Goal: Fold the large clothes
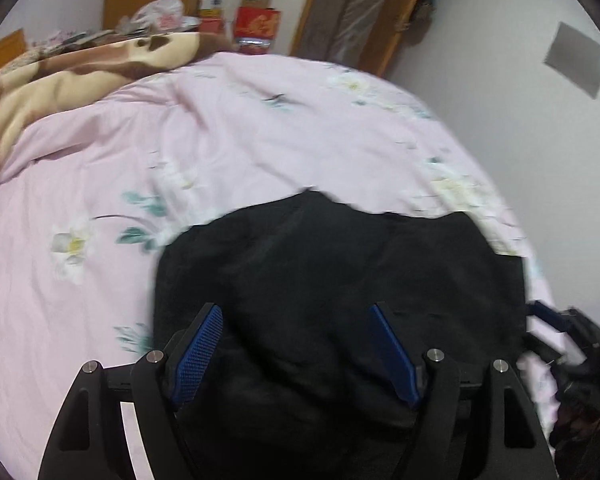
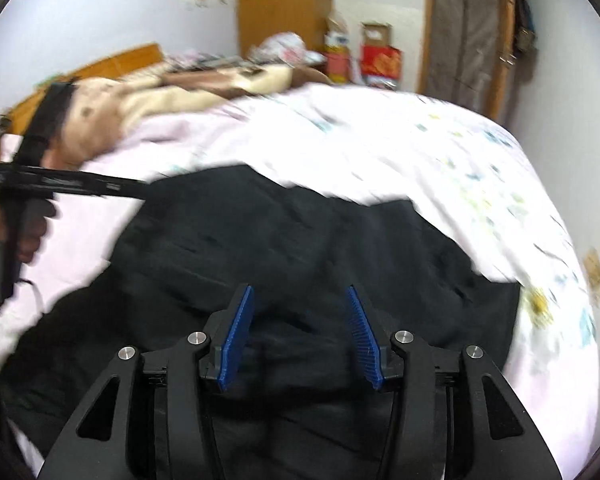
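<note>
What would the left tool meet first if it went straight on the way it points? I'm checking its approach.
Most likely the black garment lying on the pink floral bedcover; the left tool is open and aimed down at it. Depth is unclear.

Pale walls [image 1: 500, 100], wooden wardrobe [image 2: 284, 4], orange headboard [image 2: 112, 62], pink floral bedspread [image 1: 240, 128], red boxes [image 1: 258, 22] beyond.

Both black claws with blue ribbed pads point steeply downward, jaws apart and empty: left claw [image 1: 296, 308] spread wide, right claw [image 2: 300, 290] narrower
</note>
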Demonstrator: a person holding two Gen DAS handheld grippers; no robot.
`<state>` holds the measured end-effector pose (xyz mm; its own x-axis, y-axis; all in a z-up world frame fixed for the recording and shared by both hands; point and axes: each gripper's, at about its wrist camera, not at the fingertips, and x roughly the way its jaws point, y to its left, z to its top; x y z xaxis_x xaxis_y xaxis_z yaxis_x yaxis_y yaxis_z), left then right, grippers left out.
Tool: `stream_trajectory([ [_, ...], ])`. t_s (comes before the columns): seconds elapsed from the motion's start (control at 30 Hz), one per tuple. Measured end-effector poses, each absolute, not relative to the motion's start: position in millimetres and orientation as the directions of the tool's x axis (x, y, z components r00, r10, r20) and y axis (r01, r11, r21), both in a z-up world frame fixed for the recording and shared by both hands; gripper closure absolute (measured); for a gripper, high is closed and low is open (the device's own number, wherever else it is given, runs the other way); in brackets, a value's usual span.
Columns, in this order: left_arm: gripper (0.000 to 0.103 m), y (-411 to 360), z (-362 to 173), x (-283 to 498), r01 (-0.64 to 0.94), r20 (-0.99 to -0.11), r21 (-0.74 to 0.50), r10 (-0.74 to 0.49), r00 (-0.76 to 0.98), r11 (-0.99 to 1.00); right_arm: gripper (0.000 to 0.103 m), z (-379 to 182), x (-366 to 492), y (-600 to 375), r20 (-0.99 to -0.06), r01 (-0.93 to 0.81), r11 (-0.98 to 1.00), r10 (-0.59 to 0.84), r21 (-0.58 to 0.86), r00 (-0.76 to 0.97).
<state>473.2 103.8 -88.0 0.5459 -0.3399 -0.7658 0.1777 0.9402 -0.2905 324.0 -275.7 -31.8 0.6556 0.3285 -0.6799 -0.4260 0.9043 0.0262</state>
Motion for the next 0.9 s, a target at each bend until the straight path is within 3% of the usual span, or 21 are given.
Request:
stream_trajectory([
  [0.1,0.028,79.9,-92.7,471.0,0.232,-0.771,-0.287,-0.367,0.520,0.930,0.052,-34.0,320.3,-245.4,-0.682,-0.493,0.869,0.389,0.048,0.619],
  [0.2,0.028,61.4,-122.2,476.7,0.246,-0.821,-0.194,-0.295,0.489,0.949,0.052,-57.8,325.1,-226.7,-0.728,-0.512,0.859,0.369,0.028,0.578],
  [0.33,0.030,78.1,-159.7,487.1,0.152,-0.844,-0.292,-0.329,0.424,0.944,0.052,-105.0,333.9,-221.9,-0.802,-0.511,0.860,0.313,0.011,0.510],
  [0.53,0.030,69.8,-180.7,487.8,0.195,-0.853,-0.232,-0.295,0.430,0.953,0.052,-136.4,339.0,-228.8,-0.821,-0.484,0.875,0.289,0.017,0.493],
  [0.7,0.030,69.1,-184.4,488.1,0.181,-0.862,-0.227,-0.284,0.421,0.957,0.052,-143.3,339.8,-213.2,-0.839,-0.478,0.876,0.211,-0.065,0.501],
  [0.9,0.030,80.6,-158.8,465.7,0.150,-0.854,-0.256,-0.296,0.428,0.955,0.052,-121.5,349.6,-199.7,-0.854,-0.415,0.910,0.195,-0.027,0.483],
])
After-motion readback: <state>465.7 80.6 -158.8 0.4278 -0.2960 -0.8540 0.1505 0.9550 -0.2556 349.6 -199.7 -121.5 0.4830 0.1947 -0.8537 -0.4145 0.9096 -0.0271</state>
